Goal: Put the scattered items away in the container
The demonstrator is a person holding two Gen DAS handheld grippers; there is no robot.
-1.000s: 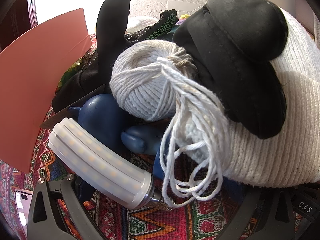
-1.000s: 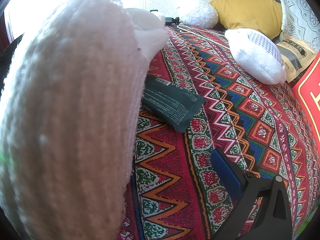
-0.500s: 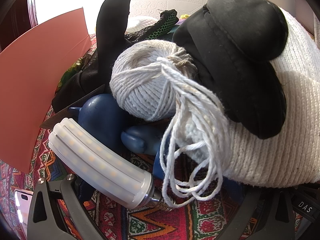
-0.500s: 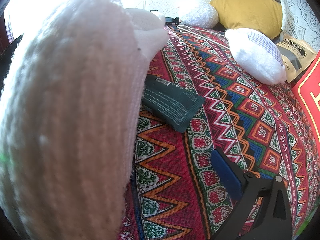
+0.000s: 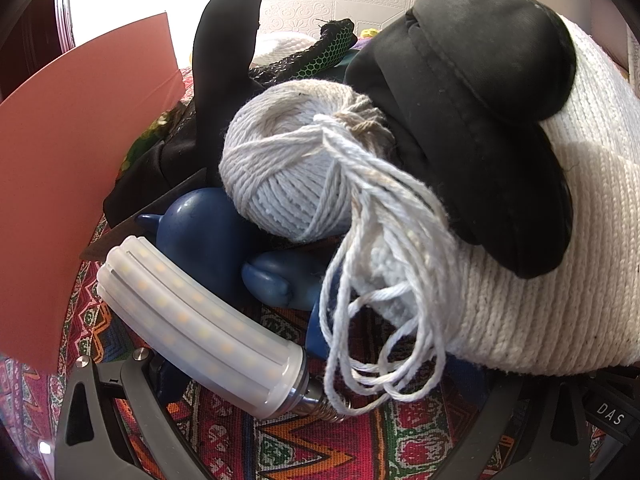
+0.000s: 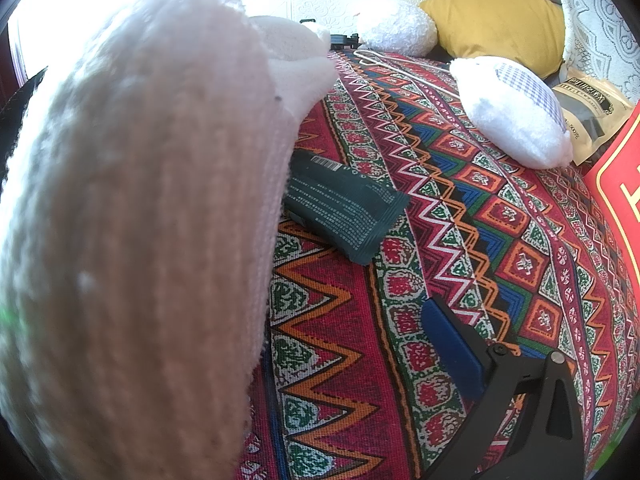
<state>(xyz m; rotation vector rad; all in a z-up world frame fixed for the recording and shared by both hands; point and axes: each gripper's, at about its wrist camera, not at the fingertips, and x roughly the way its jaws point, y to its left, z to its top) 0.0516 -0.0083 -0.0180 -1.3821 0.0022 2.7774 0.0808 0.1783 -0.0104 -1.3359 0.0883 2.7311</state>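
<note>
A white knitted container [image 5: 540, 280] lies at the right of the left wrist view, with a black padded eye mask [image 5: 480, 120] draped over it. Against it rest a ball of white twine [image 5: 280, 176] with loose loops, a blue rubber toy [image 5: 200, 240] and a white LED corn bulb [image 5: 192, 328]. My left gripper [image 5: 320, 396] is open; the bulb's screw base and the twine loops lie between its fingers. In the right wrist view the container's wall [image 6: 140, 220] fills the left and hides one finger. My right gripper [image 6: 316, 320] is open, beside a dark green packet [image 6: 344, 208].
A pink card [image 5: 72, 184] stands at the left, with a black glove [image 5: 224, 60] behind the pile. On the patterned cloth [image 6: 460, 208] lie a white plush cushion [image 6: 512, 116], another white plush [image 6: 396, 28], a yellow pillow [image 6: 496, 16], a beige bag [image 6: 588, 112] and a red box [image 6: 620, 200].
</note>
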